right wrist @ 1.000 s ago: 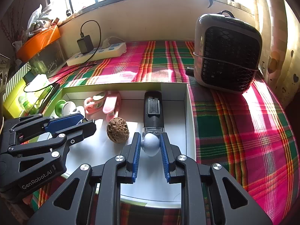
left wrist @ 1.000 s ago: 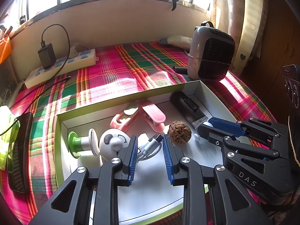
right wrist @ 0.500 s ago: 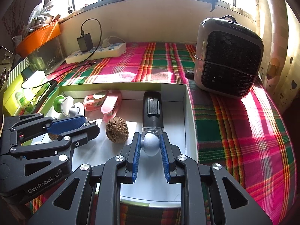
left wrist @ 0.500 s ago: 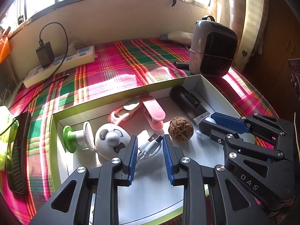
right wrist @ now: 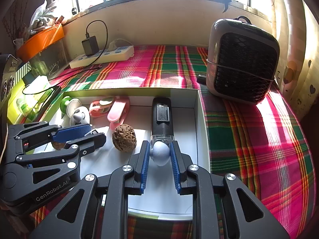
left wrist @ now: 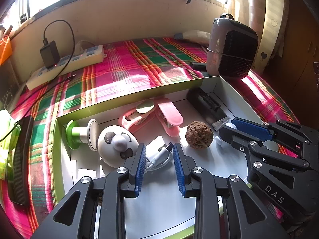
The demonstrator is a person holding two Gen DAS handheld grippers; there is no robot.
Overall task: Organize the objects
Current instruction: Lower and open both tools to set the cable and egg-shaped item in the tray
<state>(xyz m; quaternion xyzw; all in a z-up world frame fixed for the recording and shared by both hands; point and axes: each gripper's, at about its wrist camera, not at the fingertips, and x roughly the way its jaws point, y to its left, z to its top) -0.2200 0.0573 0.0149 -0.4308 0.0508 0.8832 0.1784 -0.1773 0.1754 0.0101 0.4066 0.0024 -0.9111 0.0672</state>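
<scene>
The white box [right wrist: 201, 107], a shallow tray with green outer walls, sits on the plaid-covered counter [right wrist: 259, 131] and holds the things being sorted. The right gripper [right wrist: 159, 155] is clenched on a pale round ball [right wrist: 160, 152], its blue fingers [right wrist: 145, 159] pressed to both sides, just in front of the black cylindrical device [right wrist: 161, 117] lying along the box's right wall. A brown walnut [right wrist: 124, 137] rests beside it on the box floor. The left gripper [left wrist: 158, 160] hangs released over the box, fingers [left wrist: 139, 163] parted around a coiled white cable [left wrist: 159, 157] without touching it that I can tell. Left of it lie a panda-faced white gadget [left wrist: 116, 145] and a green-and-white spool [left wrist: 79, 134]; a pink clip [left wrist: 157, 113] lies behind. A grey heater [right wrist: 242, 61] and a white power strip [right wrist: 103, 56] stand outside the box.
</scene>
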